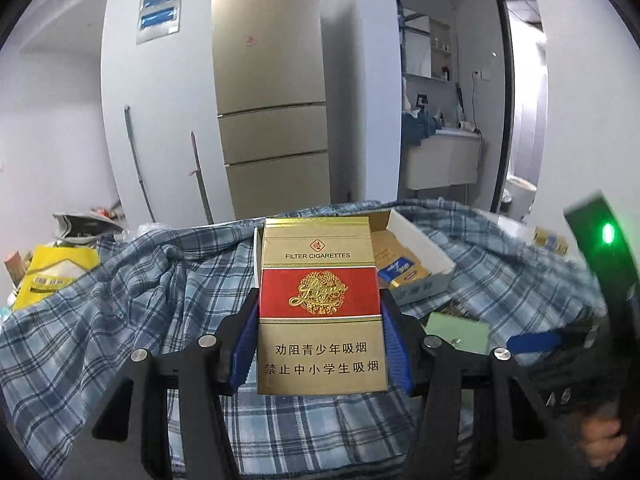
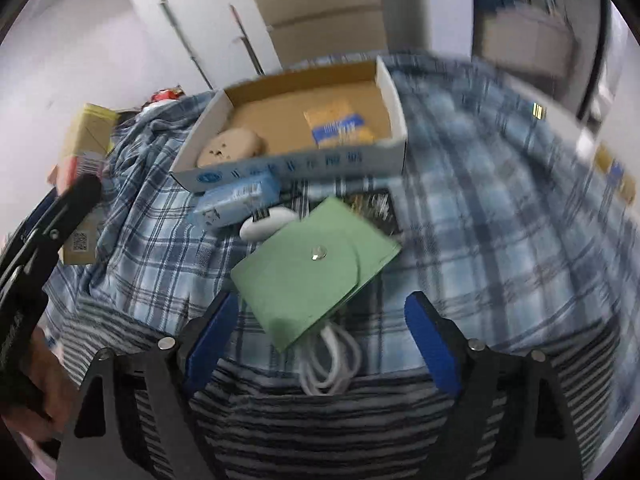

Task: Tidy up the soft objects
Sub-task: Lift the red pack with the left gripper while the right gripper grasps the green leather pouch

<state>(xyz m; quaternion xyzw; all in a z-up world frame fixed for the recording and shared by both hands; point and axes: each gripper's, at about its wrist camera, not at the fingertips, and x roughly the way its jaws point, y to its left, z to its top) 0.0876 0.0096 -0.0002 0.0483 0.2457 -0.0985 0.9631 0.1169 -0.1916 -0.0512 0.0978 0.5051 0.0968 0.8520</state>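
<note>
The left tool (image 1: 320,312) is clenched on a gold and red cigarette pack (image 1: 320,304), held upright between its blue pads (image 1: 242,352) above a surface draped in a blue plaid cloth (image 1: 132,292). Behind the pack, farther off, sits an open cardboard box (image 2: 296,120) with white outer walls; inside it lie a round tan thing (image 2: 232,146) toward the left and a yellow and blue packet (image 2: 338,126) toward the right. The right tool (image 2: 320,328) is released, its fingers spread wide and holding nothing, hovering above a green pouch (image 2: 312,268) with a metal snap that lies tilted on the cloth. A coil of white cable (image 2: 332,364) pokes out from under the pouch's near edge, and a dark packet (image 2: 372,204) shows beyond its far corner. Just left of the pouch rests a small white oval thing (image 2: 266,222), touching a light blue packet (image 2: 236,200) that lies against the near wall of the box. A striped grey fabric (image 2: 320,420) covers the nearest part of the surface. A yellow bag (image 1: 52,276) lies at the far left, and a tall beige fridge (image 1: 272,92) stands against the far wall. The right wrist view is blurred toward its right side.
</note>
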